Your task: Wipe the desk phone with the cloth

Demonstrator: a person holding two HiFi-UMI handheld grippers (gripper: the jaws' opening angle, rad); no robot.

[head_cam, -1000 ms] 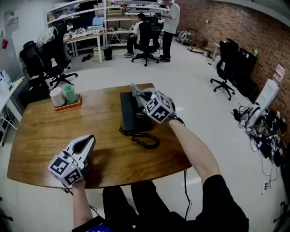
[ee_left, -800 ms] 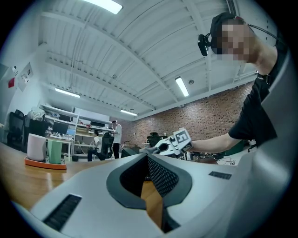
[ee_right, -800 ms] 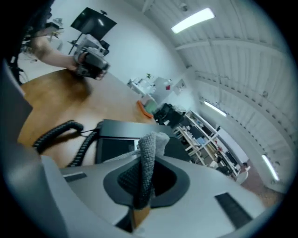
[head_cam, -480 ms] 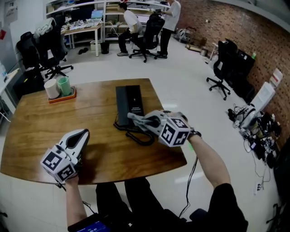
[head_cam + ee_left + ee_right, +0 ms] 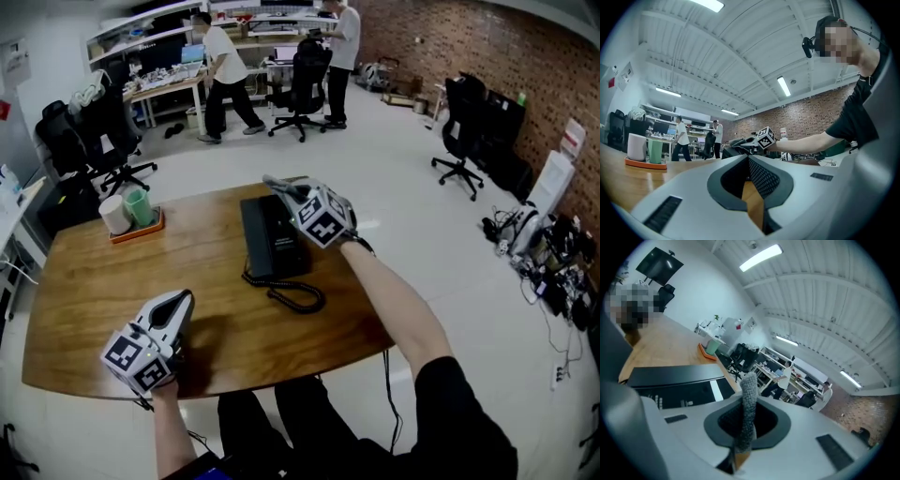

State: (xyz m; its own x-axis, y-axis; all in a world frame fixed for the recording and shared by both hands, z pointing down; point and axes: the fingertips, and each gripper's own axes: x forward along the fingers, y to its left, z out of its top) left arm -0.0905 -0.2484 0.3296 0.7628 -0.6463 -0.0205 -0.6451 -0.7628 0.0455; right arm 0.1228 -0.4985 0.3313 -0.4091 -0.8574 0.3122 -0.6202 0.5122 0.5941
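**Two grippers, one phone, one cloth**

One wooden table (image 5: 94, 281) carries one black desk phone (image 5: 270, 234), which lies flat near the far middle with its coiled cord (image 5: 298, 296) looping toward the near edge. At the far left stands one orange tray (image 5: 141, 225) with two cups: a white cup (image 5: 116, 213) and a green cup (image 5: 143, 202). There are two grippers and a single grey cloth (image 5: 748, 399).

The right gripper (image 5: 286, 190) is over the phone's far right corner, at the end of a bare forearm stretched forward over the table's right side. Its jaws are clamped on the cloth, which pokes out past them as a narrow strip. Whether the cloth touches the phone cannot be told.

The left gripper (image 5: 178, 302) is low over the near left part of the table, well apart from the phone and pointing away from the person. Its jaws meet at the tips with nothing between them.

Two people stand among the desks in the background.
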